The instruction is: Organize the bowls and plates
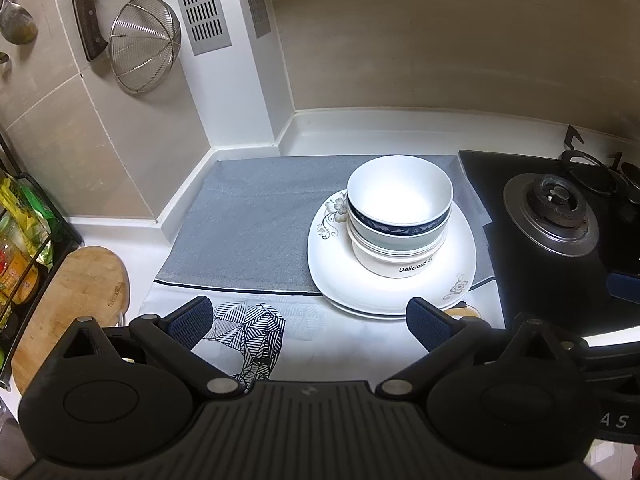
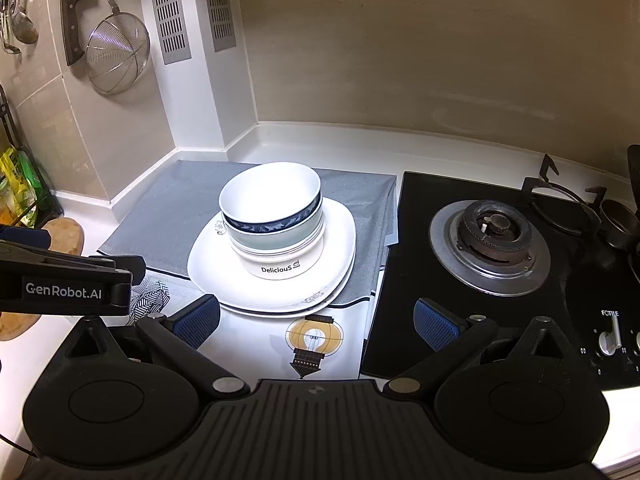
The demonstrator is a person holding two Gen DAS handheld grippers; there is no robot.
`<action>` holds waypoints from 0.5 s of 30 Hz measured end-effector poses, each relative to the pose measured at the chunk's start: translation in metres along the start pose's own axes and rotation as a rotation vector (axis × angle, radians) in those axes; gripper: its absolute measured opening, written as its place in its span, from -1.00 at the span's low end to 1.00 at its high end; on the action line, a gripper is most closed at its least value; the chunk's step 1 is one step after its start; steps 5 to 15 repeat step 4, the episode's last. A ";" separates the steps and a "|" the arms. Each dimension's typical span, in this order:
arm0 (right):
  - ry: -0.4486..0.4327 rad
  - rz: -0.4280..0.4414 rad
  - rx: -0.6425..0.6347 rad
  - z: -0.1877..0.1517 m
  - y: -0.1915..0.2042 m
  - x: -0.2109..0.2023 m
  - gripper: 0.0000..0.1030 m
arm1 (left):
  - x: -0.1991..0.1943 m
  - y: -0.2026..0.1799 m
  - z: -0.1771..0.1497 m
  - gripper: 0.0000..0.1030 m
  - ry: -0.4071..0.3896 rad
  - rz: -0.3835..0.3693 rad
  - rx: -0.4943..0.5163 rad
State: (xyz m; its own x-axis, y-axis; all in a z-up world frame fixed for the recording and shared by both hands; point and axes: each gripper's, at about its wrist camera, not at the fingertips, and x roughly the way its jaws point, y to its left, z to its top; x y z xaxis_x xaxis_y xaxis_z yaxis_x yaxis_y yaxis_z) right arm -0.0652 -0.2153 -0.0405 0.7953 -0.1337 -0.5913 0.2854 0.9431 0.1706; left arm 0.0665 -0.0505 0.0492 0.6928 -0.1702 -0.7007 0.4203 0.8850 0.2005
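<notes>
Three nested bowls (image 1: pixel 400 216) (image 2: pixel 274 220) stand on stacked white plates (image 1: pixel 416 292) (image 2: pixel 280 292) with flower prints; the top bowl has a dark blue band, the bottom one reads "Delicious". The pile rests on a grey mat (image 1: pixel 248 224) (image 2: pixel 168 212). My left gripper (image 1: pixel 310 322) hovers open just in front of the plates, nothing between its fingers. My right gripper (image 2: pixel 318 322) is open too, in front of the pile and right of it, over the printed cloth (image 2: pixel 316 344). The left gripper's body (image 2: pixel 64 286) shows at the left of the right wrist view.
A black gas hob (image 1: pixel 552 216) (image 2: pixel 488 236) lies right of the mat. A wooden board (image 1: pixel 76 300) and a rack with packets (image 1: pixel 24 240) sit at the left. On the wall hang a strainer (image 1: pixel 144 40), a cleaver (image 1: pixel 86 8) and a ladle (image 1: pixel 16 20).
</notes>
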 end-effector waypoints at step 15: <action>-0.002 0.001 0.003 0.001 -0.001 0.001 0.99 | 0.001 0.001 0.001 0.99 -0.004 -0.007 -0.002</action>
